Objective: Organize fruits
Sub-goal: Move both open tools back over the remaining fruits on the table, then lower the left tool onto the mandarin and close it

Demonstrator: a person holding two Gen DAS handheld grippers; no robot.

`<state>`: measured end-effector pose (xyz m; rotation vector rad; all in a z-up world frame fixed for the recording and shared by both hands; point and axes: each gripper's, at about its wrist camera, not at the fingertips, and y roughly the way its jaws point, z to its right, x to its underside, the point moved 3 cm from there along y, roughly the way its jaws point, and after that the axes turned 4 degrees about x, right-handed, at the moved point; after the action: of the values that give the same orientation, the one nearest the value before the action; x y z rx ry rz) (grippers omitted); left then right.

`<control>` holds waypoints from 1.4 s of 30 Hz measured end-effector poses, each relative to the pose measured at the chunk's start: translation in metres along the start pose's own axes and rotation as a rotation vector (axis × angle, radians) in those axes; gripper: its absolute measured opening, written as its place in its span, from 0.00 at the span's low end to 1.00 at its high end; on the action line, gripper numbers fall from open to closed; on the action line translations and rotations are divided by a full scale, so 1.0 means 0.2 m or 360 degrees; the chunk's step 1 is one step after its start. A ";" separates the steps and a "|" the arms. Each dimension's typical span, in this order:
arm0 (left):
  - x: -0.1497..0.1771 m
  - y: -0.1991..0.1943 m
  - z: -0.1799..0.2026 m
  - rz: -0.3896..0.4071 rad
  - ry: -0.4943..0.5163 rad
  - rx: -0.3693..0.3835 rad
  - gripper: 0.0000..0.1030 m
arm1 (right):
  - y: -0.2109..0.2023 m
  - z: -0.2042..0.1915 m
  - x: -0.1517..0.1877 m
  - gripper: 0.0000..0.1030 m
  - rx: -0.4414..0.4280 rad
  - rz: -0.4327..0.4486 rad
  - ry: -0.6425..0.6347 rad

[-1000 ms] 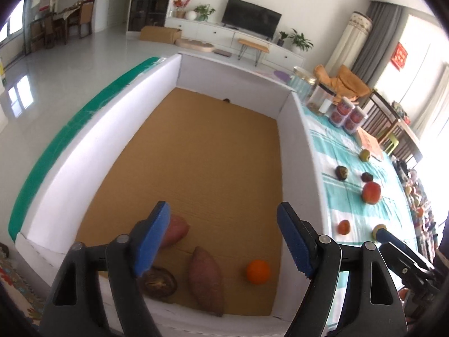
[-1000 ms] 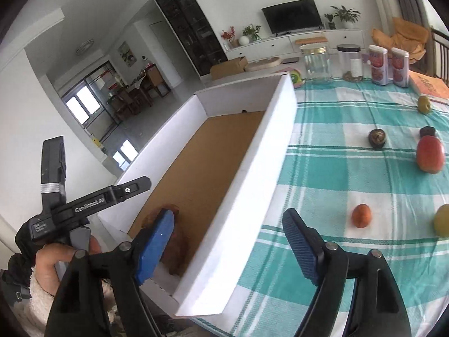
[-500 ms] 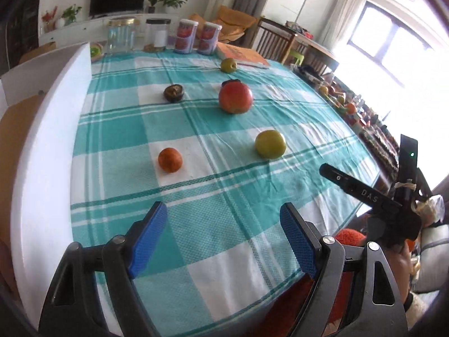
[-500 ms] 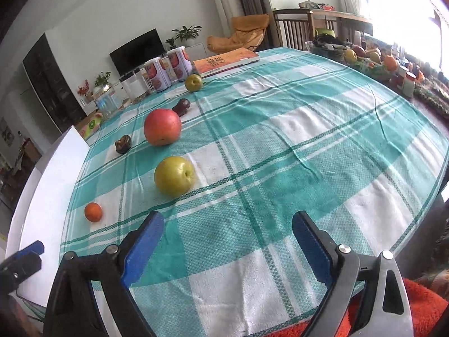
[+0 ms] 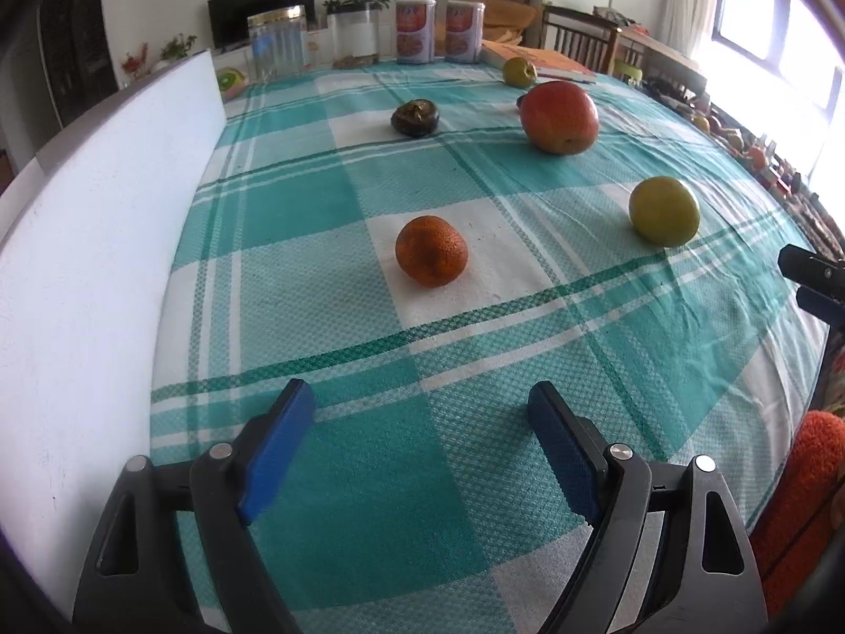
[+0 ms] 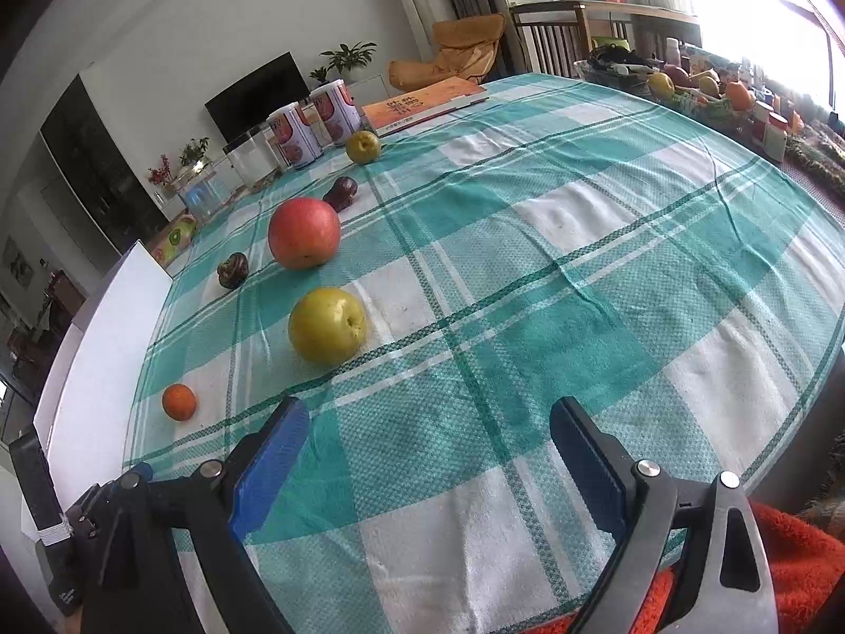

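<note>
We are holding the left gripper [image 5: 422, 444] and right gripper [image 6: 428, 449] apart and empty, the left's jaws having just been widening. Fruits are lying loose beside the white box [image 5: 95, 243]; the orange [image 5: 431, 250], nearest it, risks rolling if nudged off-centre.

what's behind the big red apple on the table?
From the right wrist view, a small dark fruit sits just behind the red apple, with a yellow-green fruit farther back. From the left wrist view the apple covers nearly all of the dark fruit.
</note>
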<state>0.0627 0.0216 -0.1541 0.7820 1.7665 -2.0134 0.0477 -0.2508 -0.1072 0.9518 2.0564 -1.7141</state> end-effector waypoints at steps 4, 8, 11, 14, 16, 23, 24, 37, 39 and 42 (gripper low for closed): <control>0.00 0.01 0.00 0.0021 0.0014 -0.0004 0.88 | 0.00 0.02 0.00 0.90 -0.0012 -0.0006 0.0030; 0.00 0.02 0.00 0.0025 0.0016 -0.0004 0.89 | 0.00 0.02 0.00 0.90 -0.0009 -0.0007 0.0031; 0.00 0.02 0.00 0.0023 0.0016 -0.0004 0.89 | 0.00 0.02 0.00 0.90 -0.0003 -0.0007 0.0024; 0.00 0.02 0.00 0.0023 0.0016 -0.0003 0.89 | 0.00 0.02 0.00 0.90 0.0001 -0.0008 0.0021; 0.00 0.02 0.00 0.0023 0.0016 -0.0004 0.90 | 0.00 0.02 0.00 0.90 0.0000 -0.0008 0.0022; 0.00 0.02 0.00 0.0024 0.0016 -0.0003 0.90 | 0.00 0.02 0.00 0.90 0.0001 -0.0009 0.0020; 0.00 0.02 0.00 0.0024 0.0016 -0.0003 0.90 | 0.00 0.02 0.00 0.90 0.0001 -0.0008 0.0021; 0.00 0.02 0.00 0.0025 0.0017 -0.0004 0.91 | -0.02 0.21 -0.09 0.91 -0.0092 -0.0030 0.0305; 0.00 0.02 0.00 0.0025 0.0017 -0.0005 0.91 | 0.04 0.25 -0.14 0.92 0.0000 -0.0080 0.0310; 0.00 0.02 0.00 0.0024 0.0018 -0.0004 0.91 | 0.18 0.28 -0.21 0.93 0.0097 -0.0201 0.0278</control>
<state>0.0645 0.0202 -0.1566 0.8050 1.7636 -2.0005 0.0929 -0.3150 -0.1227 1.0442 2.2291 -1.8246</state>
